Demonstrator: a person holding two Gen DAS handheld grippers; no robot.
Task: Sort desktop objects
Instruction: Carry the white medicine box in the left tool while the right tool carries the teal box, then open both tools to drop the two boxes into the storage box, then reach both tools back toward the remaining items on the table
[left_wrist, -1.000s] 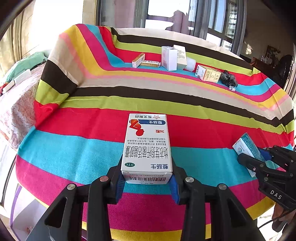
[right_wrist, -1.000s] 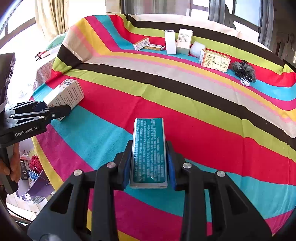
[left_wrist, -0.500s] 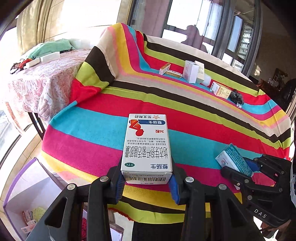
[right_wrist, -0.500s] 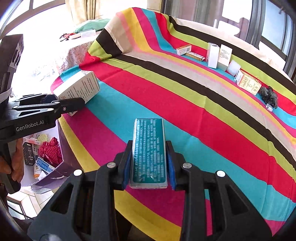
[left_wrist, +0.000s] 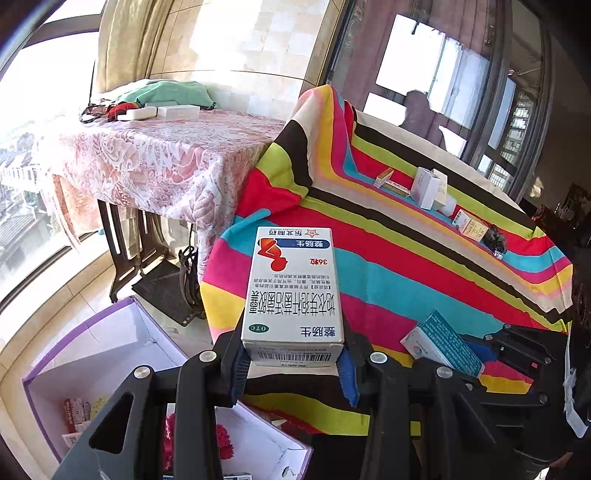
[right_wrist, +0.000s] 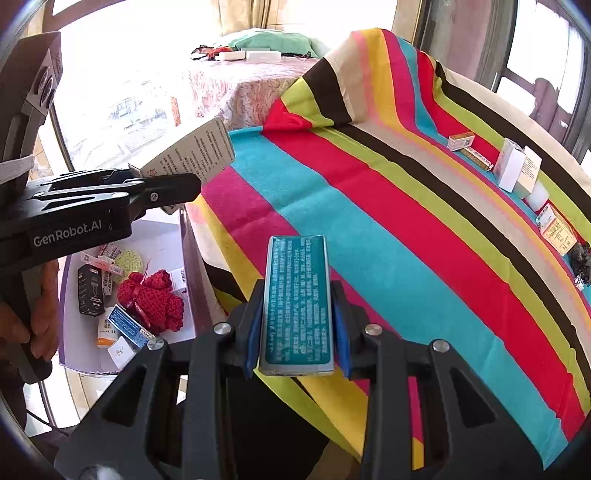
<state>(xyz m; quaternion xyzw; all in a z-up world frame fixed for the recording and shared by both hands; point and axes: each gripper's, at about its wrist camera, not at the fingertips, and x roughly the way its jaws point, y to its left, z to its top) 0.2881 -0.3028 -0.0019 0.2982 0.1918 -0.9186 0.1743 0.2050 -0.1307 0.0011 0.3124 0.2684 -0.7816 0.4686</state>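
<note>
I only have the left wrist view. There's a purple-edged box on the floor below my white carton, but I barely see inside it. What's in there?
Observer: The right wrist view looks into the box: a red crocheted item lies in the middle, with several small cartons around it.
Operator: Any dark things in it?
Observer: Yes, a black carton lies on the side away from the table.
Operator: What does the face of the carton in the right gripper look like?
Observer: The teal carton shows a teal face covered in white print, clamped on both long sides by the right gripper.
</note>
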